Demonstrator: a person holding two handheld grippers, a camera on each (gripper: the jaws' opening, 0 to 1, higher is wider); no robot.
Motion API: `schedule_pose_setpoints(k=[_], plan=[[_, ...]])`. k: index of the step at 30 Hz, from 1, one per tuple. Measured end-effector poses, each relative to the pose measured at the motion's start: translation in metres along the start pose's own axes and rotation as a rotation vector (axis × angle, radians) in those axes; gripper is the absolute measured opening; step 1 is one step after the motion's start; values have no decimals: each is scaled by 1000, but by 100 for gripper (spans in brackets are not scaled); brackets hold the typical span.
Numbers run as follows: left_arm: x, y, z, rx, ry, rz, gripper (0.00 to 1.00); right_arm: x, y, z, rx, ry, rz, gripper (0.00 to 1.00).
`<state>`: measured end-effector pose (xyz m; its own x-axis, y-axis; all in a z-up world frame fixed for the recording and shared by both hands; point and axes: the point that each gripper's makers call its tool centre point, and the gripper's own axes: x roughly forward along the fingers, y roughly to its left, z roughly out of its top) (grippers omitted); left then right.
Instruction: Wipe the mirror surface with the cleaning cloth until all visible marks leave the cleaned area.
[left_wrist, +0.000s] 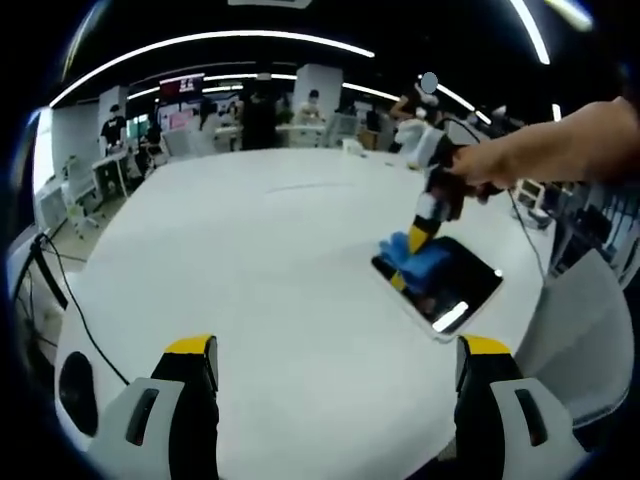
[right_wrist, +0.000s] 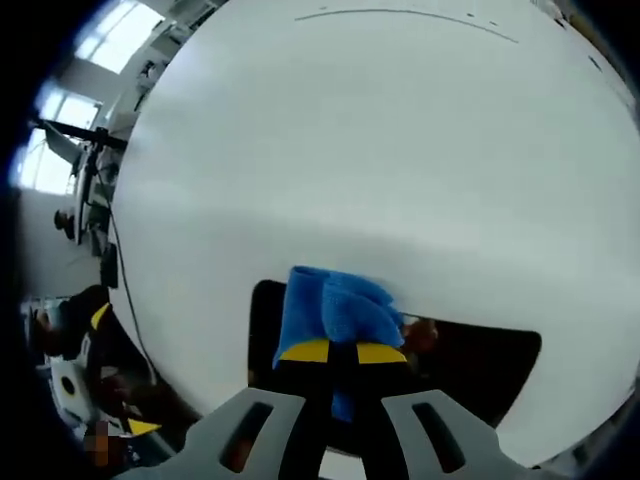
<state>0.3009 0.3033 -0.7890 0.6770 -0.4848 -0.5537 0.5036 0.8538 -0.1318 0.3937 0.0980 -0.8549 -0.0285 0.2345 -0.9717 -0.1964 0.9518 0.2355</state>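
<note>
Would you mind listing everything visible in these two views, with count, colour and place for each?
Mirror: one, dark glass with a pale frame, lying flat near the table's edge.
Cleaning cloth: one, blue, bunched on the mirror at one end, held in the right gripper.
Table: one, white, large, carrying the mirror.
Cables: a few, black, hanging off the table's edge in the left gripper view.
Desks and people: several, far behind the table.
Left gripper: one, grey with yellow tips, jaws apart over bare table.
Right gripper: one, grey with yellow tips, shut on the cloth.
Person's hand: one, holding the right gripper.
</note>
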Motion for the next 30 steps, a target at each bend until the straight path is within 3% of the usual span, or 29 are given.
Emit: schedule_pose_setpoints(k=[6, 16, 30], plan=[[-2, 8, -2, 35, 20, 24, 100, 5, 11, 8, -7, -7, 3, 2], [-6, 10, 2, 22, 0, 19, 100, 7, 30, 12, -41, -4, 3, 2], [-8, 17, 0, 23, -15, 47, 100, 4, 26, 8, -55, -20, 8, 1]])
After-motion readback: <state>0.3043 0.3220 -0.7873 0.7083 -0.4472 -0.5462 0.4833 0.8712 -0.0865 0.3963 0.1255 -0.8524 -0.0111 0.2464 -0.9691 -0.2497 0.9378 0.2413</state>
